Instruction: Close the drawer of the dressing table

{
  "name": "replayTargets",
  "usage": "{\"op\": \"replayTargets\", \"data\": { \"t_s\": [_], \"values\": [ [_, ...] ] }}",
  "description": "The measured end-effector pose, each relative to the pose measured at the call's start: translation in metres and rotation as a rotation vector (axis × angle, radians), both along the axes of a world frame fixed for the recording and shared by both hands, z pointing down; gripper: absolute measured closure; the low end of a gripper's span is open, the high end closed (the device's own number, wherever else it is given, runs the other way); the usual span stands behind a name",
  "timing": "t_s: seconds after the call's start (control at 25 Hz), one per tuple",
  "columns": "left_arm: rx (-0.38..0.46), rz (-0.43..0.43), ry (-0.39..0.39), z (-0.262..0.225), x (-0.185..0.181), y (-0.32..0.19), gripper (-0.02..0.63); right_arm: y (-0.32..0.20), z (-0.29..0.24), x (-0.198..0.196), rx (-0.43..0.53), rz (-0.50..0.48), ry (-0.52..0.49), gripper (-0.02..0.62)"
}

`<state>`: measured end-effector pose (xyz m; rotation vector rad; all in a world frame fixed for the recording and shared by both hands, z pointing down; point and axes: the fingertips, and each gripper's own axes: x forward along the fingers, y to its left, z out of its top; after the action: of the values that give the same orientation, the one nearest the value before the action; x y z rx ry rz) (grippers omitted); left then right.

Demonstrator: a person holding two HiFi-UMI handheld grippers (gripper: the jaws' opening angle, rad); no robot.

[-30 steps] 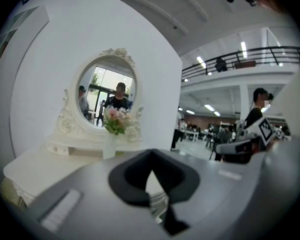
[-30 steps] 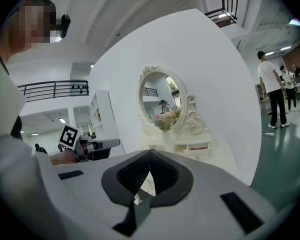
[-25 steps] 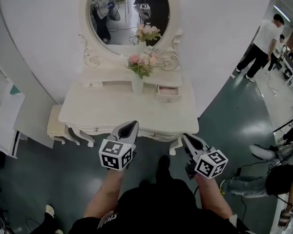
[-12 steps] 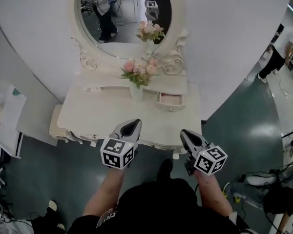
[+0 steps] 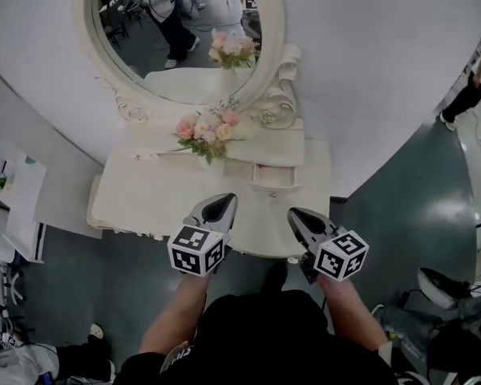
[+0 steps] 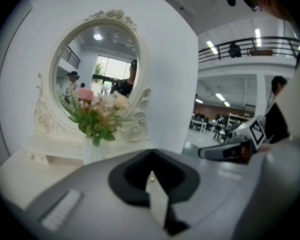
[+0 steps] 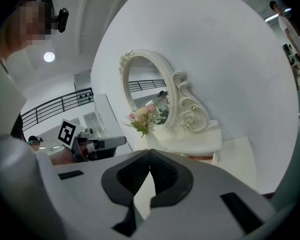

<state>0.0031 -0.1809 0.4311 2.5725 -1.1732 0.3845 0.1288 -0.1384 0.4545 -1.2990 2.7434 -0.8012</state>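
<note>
The white dressing table (image 5: 140,195) stands against a curved white wall, with an oval mirror (image 5: 184,30) above it. A small upper drawer (image 5: 274,176) on its right side is pulled out and shows a pinkish inside. My left gripper (image 5: 223,199) hovers over the table's front edge, shut and empty, left of the drawer. My right gripper (image 5: 292,212) is also shut and empty, just in front of the drawer and a little to its right, apart from it. The left gripper view looks past the closed left gripper (image 6: 150,153) at the flowers; the right gripper (image 7: 150,151) faces the mirror side.
A vase of pink flowers (image 5: 204,133) stands mid-table, left of the drawer. A white shelf unit (image 5: 16,207) is at the left. At the right there is dark green floor with someone's shoes (image 5: 449,283) on it. A person (image 5: 473,87) stands far right.
Both grippers have moved forward, closer to the table, and now overlap its front edge. The drawer is still pulled out. Both pairs of jaws have stayed shut.
</note>
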Motion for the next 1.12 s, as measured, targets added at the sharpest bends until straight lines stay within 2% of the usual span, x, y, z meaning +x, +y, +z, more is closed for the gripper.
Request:
{"op": "replayTargets", "data": {
  "t_s": [0.12, 0.36, 0.76, 1.12],
  "values": [
    [0.003, 0.000, -0.004, 0.001, 0.013, -0.008, 0.597, -0.006, 0.003, -0.001, 0.003, -0.040, 0.008, 0.600],
    [-0.009, 0.031, 0.011, 0.006, 0.022, -0.015, 0.597, -0.013, 0.021, -0.002, -0.033, -0.009, 0.050, 0.600],
    [-0.027, 0.101, 0.072, 0.016, 0.007, -0.013, 0.597, -0.007, 0.031, -0.029, -0.091, 0.057, 0.142, 0.600],
    [-0.051, 0.100, 0.070, 0.037, -0.015, -0.007, 0.597, 0.000, 0.048, -0.053, -0.129, 0.082, 0.162, 0.565]
  ]
}}
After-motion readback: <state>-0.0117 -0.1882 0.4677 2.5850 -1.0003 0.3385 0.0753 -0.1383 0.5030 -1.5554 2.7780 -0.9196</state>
